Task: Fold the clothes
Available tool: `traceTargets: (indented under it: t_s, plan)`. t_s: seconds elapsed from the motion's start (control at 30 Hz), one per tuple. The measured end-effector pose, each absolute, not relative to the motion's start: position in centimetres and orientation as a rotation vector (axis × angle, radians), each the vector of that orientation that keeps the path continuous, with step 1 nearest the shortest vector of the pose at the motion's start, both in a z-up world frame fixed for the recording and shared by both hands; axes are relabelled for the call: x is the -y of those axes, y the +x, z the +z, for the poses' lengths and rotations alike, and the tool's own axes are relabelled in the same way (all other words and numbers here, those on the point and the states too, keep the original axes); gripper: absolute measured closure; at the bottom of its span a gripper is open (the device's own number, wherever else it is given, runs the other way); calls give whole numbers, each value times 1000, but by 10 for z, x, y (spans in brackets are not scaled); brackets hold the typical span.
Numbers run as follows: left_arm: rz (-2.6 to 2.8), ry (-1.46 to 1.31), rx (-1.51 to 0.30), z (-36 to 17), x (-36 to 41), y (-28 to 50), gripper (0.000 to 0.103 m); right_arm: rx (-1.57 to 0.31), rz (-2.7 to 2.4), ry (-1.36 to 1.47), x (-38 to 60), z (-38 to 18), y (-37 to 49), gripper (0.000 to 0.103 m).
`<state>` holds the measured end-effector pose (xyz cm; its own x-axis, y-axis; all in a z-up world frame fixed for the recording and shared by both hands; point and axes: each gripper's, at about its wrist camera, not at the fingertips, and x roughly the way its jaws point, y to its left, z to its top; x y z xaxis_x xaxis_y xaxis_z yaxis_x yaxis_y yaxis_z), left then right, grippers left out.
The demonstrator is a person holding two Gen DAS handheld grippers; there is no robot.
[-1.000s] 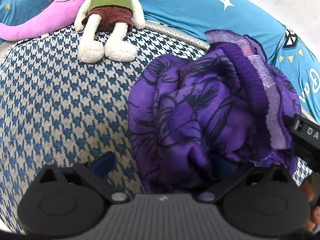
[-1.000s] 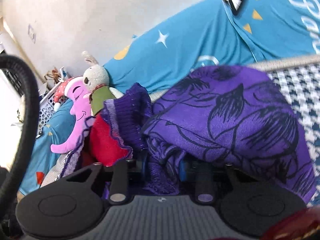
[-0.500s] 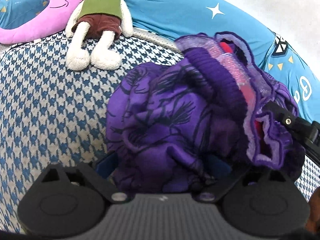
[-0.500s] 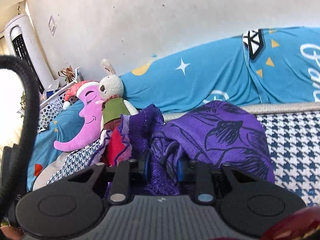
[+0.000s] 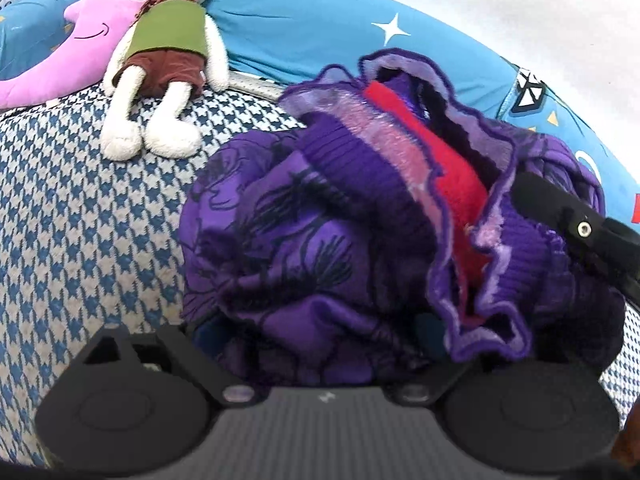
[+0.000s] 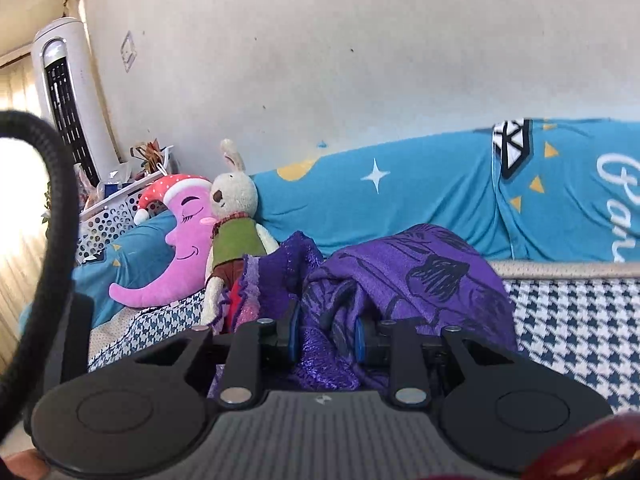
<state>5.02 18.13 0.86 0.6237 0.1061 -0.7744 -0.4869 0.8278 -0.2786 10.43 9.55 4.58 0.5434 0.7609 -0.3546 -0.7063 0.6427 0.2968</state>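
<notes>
Holding the purple garment [image 5: 304, 248] bunched between my 2 grippers, I have it just above the houndstooth bed cover [image 5: 80, 208], in front of the blue pillow [image 5: 312, 16] and to the right of the rabbit toy [image 5: 164, 56] and the pink moon cushion [image 5: 92, 28].

My right gripper [image 6: 326, 340] is pinching a gathered fold of it; both blue pads press into the cloth from either side. My left gripper [image 5: 320, 332] is buried under the bundle, with fabric spilling over both fingers, so I cannot tell whether it is clamped or merely cradling the cloth.

I judge the piece to be light and very limp. The printed body looks thin and smooth, so it may slide out of a shallow pinch. The ribbed knit band [image 5: 352, 168] and the frilled lilac edge [image 5: 480, 320] look thicker and should give the pads more to bite on. A red lining [image 5: 436, 152] shows inside the opening, which tells me the thing is partly turned and layered.

I would take hold at the ribbed band or a seam, 1 gripper at each end of that edge, and not in the middle of the loose body. A grip there risks catching only 1 layer and letting the rest sag.
</notes>
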Motion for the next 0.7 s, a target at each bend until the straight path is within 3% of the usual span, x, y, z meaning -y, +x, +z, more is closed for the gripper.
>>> traceTargets:
  t_s: [0.7]
  plan:
    - [160, -405, -715, 40, -98, 80, 13, -345, 698, 179, -8, 85, 87, 76]
